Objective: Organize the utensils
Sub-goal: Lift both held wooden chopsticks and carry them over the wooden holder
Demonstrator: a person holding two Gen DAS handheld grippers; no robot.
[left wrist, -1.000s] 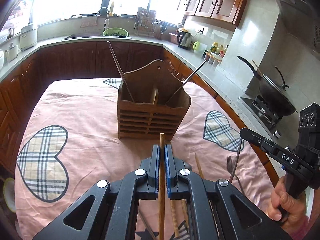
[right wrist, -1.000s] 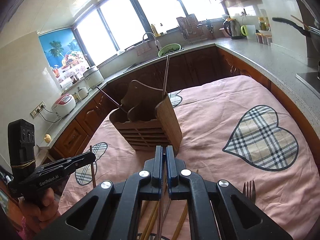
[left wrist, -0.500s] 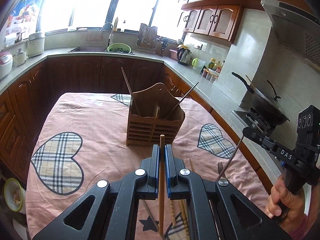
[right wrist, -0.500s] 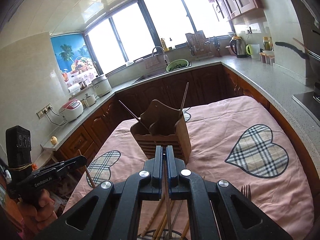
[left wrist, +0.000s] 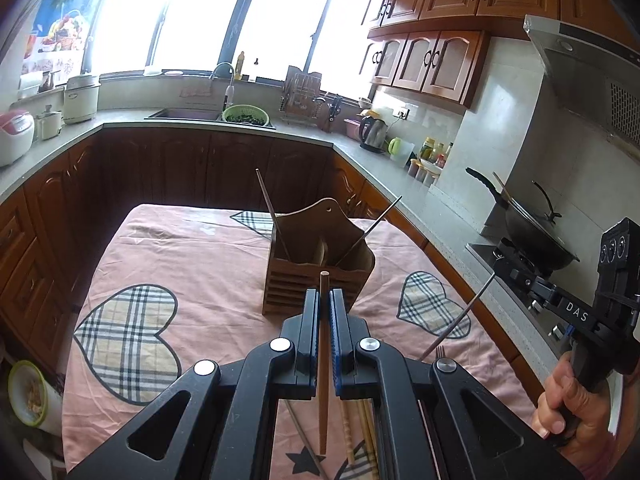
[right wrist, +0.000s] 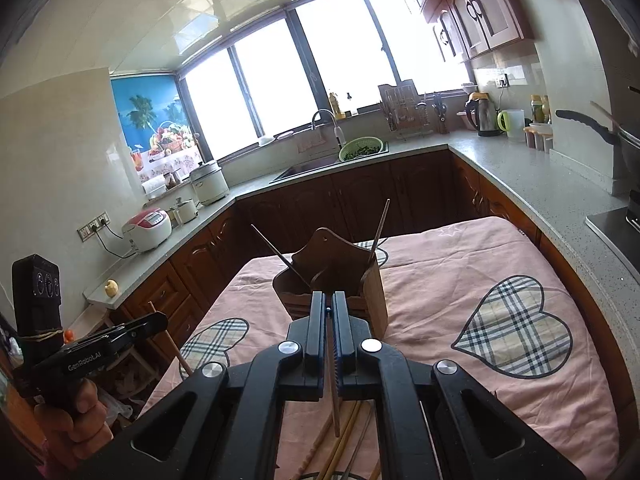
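Note:
A wooden utensil holder [left wrist: 316,276] stands mid-table with two chopsticks leaning out of it; it also shows in the right wrist view [right wrist: 340,280]. My left gripper [left wrist: 325,300] is shut on a brown wooden chopstick [left wrist: 323,360], held upright well above the table, short of the holder. My right gripper [right wrist: 328,308] is shut on a thin dark chopstick [right wrist: 333,392], also raised; in the left wrist view it [left wrist: 504,274] holds that stick [left wrist: 460,316] slanting down. Loose chopsticks [left wrist: 360,420] and a fork [left wrist: 440,351] lie on the cloth below.
The table wears a pink cloth with plaid hearts [left wrist: 128,328]. Dark cabinets and a grey counter [left wrist: 160,124] ring it, with a sink, kettle, rice cookers and a wok on the stove [left wrist: 536,240] at right. A bowl [left wrist: 28,392] sits low at left.
Both grippers have risen away from the table with their chopsticks; the holder looks smaller and farther. The loose utensils stay on the cloth.

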